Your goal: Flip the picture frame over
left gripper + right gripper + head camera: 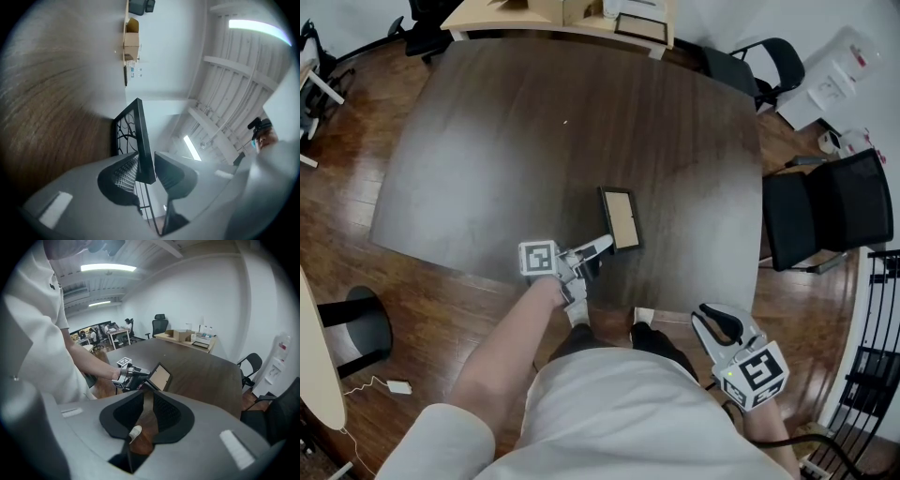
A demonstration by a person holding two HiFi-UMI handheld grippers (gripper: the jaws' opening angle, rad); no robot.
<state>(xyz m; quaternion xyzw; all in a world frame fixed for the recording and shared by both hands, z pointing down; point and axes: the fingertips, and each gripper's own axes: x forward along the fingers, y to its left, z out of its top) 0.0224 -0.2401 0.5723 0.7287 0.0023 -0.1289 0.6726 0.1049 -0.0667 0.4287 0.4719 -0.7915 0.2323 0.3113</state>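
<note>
Left claw [599, 249] clamps the tilted picture frame [622, 217] above the table [534, 141].

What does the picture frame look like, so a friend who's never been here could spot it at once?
Find the big dark wooden table and look to its near edge, by the person. There the left hand-held gripper clamps the picture frame by its edge. It is a small flat rectangle, black rim round a plain tan panel, the only thing gripped.
</note>
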